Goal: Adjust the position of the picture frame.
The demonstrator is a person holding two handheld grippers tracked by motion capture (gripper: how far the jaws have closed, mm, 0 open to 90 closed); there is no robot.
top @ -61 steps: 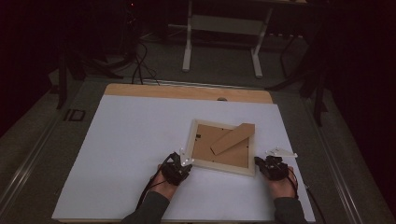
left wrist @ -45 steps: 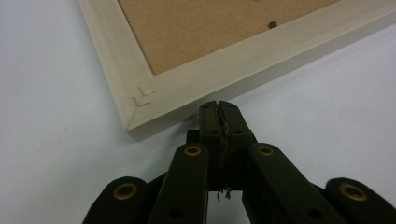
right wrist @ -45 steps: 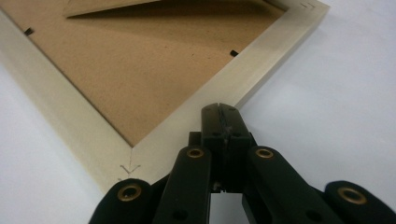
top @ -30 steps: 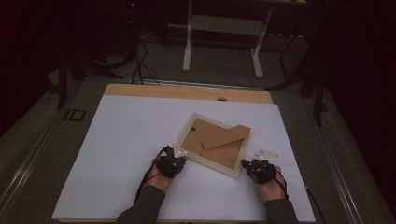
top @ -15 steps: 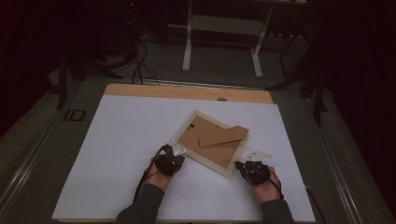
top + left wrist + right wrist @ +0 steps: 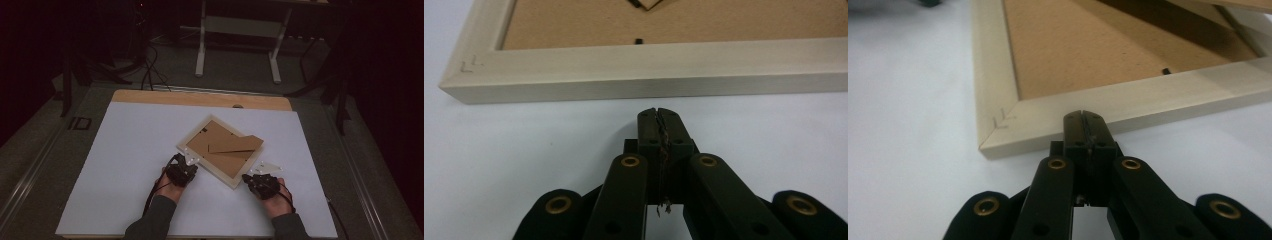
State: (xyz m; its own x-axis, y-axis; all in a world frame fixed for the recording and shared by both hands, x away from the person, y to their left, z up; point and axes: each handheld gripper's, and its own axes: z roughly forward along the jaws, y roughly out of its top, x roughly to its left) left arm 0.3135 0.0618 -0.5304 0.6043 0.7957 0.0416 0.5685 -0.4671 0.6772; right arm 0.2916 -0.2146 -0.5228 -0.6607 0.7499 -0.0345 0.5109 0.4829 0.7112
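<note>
A light wooden picture frame (image 6: 186, 146) lies face down and skewed on the white board (image 6: 125, 165), its brown backing (image 6: 210, 145) and easel flap (image 6: 236, 145) facing up. My left gripper (image 6: 188, 162) is shut, with its tip at the frame's near left edge. In the left gripper view the shut jaws (image 6: 659, 114) stop just short of the frame's side (image 6: 649, 72). My right gripper (image 6: 249, 178) is shut too, at the frame's nearest corner. The right gripper view has the joined tip (image 6: 1083, 116) against the frame rail (image 6: 1128, 102), close to the mitred corner.
A wooden strip (image 6: 200, 99) runs along the board's far edge. Beyond it, on the dark floor, stand a white metal stand (image 6: 237, 45) and some cables (image 6: 150, 65). Bare white board lies left of and beyond the frame.
The frame has turned clockwise on the board. My right gripper slid left and nearer along with the frame's near corner. The left gripper shifted slightly left early on, then held still.
</note>
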